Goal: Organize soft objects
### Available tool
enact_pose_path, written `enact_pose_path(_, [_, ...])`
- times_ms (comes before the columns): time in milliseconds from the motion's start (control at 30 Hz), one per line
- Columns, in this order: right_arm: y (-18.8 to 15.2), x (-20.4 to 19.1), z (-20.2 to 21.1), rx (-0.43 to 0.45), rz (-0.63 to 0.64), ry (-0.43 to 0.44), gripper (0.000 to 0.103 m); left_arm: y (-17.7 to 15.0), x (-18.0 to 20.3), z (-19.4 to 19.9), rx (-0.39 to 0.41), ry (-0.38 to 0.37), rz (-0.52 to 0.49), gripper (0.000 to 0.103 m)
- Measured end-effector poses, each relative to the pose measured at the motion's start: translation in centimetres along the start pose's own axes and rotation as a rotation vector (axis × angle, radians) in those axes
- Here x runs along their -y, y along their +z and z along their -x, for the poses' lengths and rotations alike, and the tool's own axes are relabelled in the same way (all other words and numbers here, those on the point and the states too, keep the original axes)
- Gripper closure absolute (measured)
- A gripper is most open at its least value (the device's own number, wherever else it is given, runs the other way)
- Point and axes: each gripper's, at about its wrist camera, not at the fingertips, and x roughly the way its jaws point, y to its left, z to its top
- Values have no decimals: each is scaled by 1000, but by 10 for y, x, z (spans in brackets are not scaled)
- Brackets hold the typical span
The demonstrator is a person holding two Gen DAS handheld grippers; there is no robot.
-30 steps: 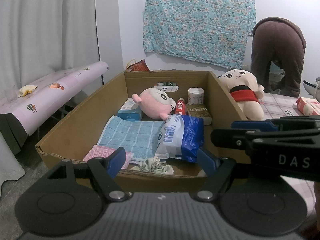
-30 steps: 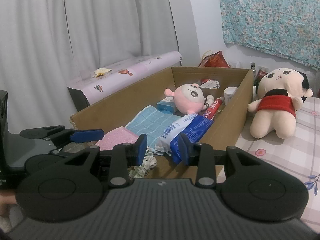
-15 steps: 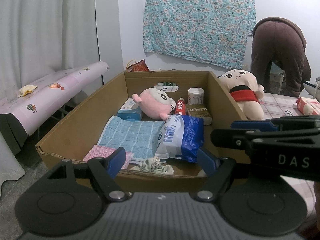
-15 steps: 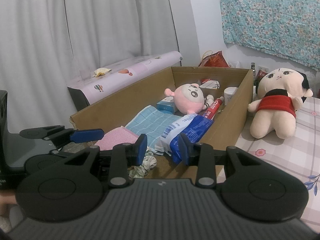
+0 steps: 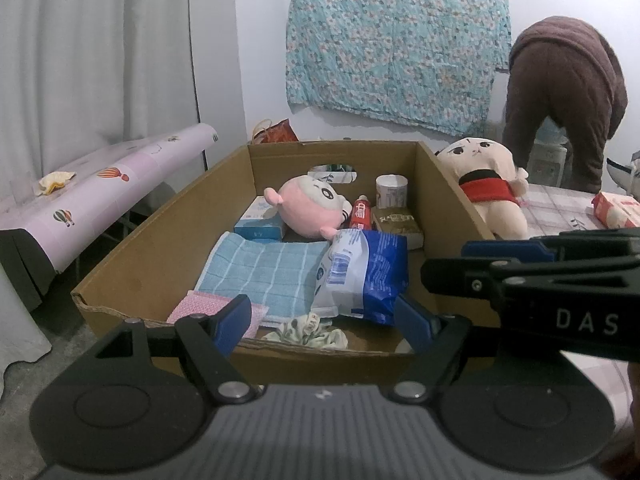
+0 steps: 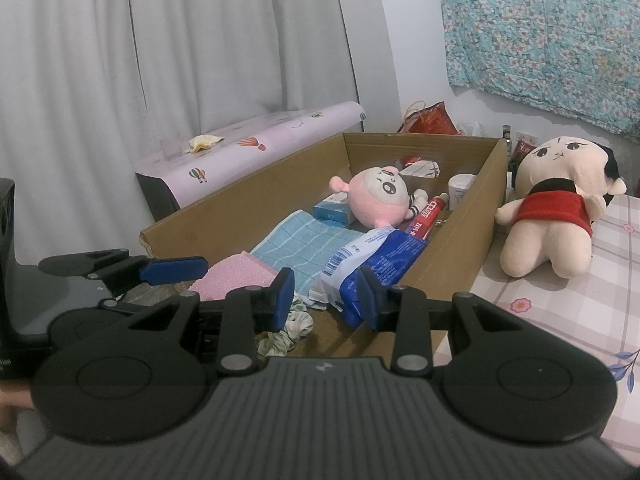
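Corrugated cardboard box (image 5: 168,240), round pink plush (image 5: 308,212), ribbed blue towel (image 5: 264,272).

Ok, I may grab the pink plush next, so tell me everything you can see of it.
The pink plush is a round, soft-looking toy with a pale face, dark stitched eyes, an open mouth, small pink nubs and striped limbs. It lies tilted on its side deep in the cardboard box, resting against the light blue carton and beside the red toothpaste tube. Neither claw touches it.
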Motion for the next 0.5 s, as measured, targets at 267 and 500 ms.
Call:
enact_pose_path(267, [-1,0,0,-1,3,3,70,1,0,0,2,0,2,23])
enact_pose_path(500, [0,0,0,-1,4,2,70,1,0,1,7,-1,0,23])
